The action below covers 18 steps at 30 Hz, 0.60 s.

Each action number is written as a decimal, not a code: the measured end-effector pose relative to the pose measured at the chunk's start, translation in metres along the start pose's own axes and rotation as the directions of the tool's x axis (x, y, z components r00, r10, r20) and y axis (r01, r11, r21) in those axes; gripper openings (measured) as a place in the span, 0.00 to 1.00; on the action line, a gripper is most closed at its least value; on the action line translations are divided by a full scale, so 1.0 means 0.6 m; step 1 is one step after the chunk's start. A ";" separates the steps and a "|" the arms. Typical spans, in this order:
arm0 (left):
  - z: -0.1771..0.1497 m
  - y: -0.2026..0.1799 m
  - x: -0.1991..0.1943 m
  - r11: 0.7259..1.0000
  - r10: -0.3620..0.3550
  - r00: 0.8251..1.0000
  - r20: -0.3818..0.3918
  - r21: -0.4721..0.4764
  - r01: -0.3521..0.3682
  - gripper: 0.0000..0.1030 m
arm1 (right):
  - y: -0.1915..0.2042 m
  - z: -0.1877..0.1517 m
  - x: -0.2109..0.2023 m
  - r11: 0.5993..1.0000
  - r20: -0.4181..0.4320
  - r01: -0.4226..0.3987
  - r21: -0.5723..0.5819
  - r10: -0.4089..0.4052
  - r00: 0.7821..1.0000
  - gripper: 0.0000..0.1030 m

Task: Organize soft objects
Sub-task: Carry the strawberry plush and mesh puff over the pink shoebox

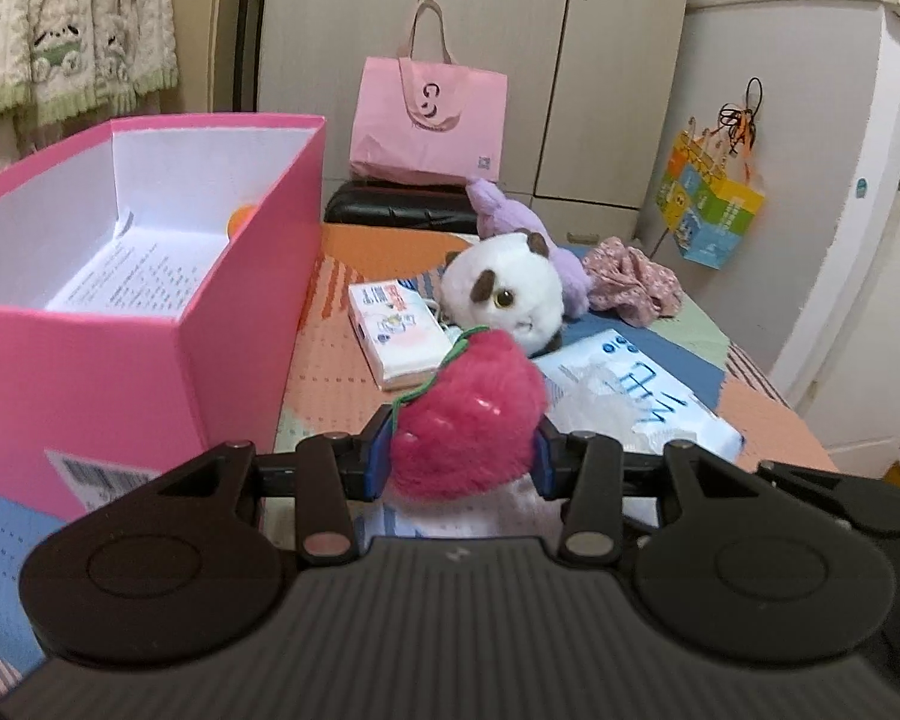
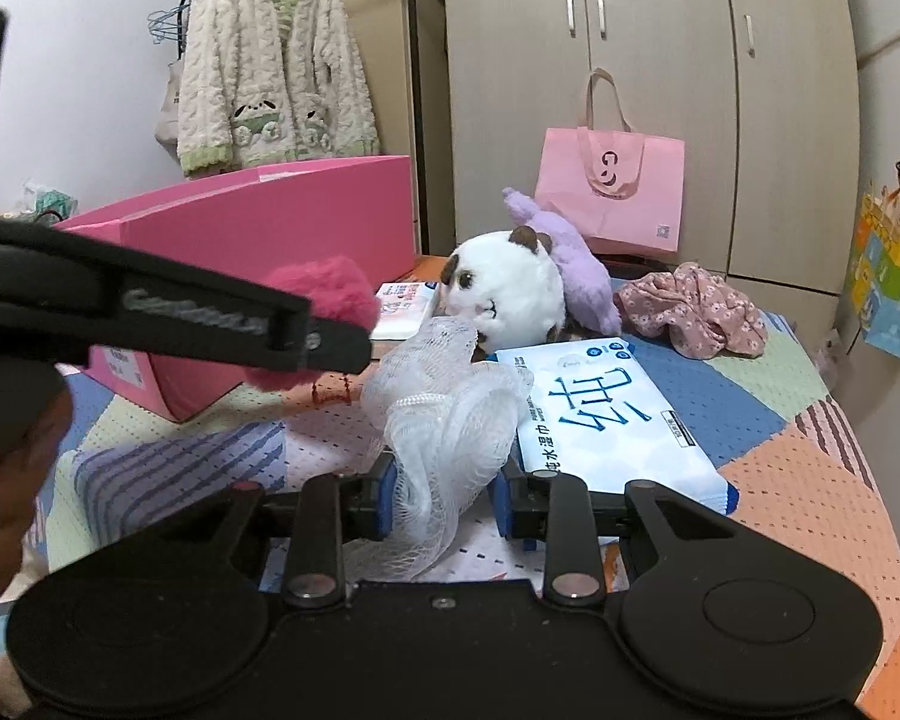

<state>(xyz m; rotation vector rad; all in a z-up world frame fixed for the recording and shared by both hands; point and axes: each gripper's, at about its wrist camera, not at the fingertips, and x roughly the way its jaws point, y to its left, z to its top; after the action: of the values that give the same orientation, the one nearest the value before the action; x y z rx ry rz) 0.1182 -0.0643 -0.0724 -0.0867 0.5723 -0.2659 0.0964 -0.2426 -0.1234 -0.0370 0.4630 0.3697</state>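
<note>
The left gripper (image 1: 459, 450) pinches a pink strawberry plush (image 1: 468, 414), held right of the pink box (image 1: 150, 324). The right gripper (image 2: 447, 495) pinches a white mesh sponge (image 2: 444, 414) near the wipes pack (image 2: 606, 420).

Home bedroom indicated. Patchwork bedspread (image 2: 810, 438) seen spread over bed. Tall beige wardrobe (image 2: 648, 90) with metal handles seen behind. Fleece cardigan (image 2: 270, 66) hung on hanger against wall at left. Pink tote bag (image 1: 429, 120) propped on black cushioned stool (image 1: 402, 210). White door (image 1: 894, 240) with handle noted at right edge. Colourful paper bag (image 1: 711, 207) hung beside door. Plush toys (image 2: 510, 288), crumpled floral cloth (image 2: 690, 306), tissue pack (image 1: 396, 330) seen scattered on bedspread.
</note>
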 end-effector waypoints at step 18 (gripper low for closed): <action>-0.014 0.060 -0.026 0.980 -0.152 0.980 -0.126 -0.150 0.133 0.41 | 0.015 0.006 -0.027 0.998 -0.003 -0.009 0.066 0.009 1.000 0.34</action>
<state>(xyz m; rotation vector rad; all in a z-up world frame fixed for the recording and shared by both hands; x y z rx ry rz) 0.1089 -0.0255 -0.0768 -0.2481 0.7222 -0.3729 0.0817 -0.2394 -0.1126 0.0289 0.4780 0.3634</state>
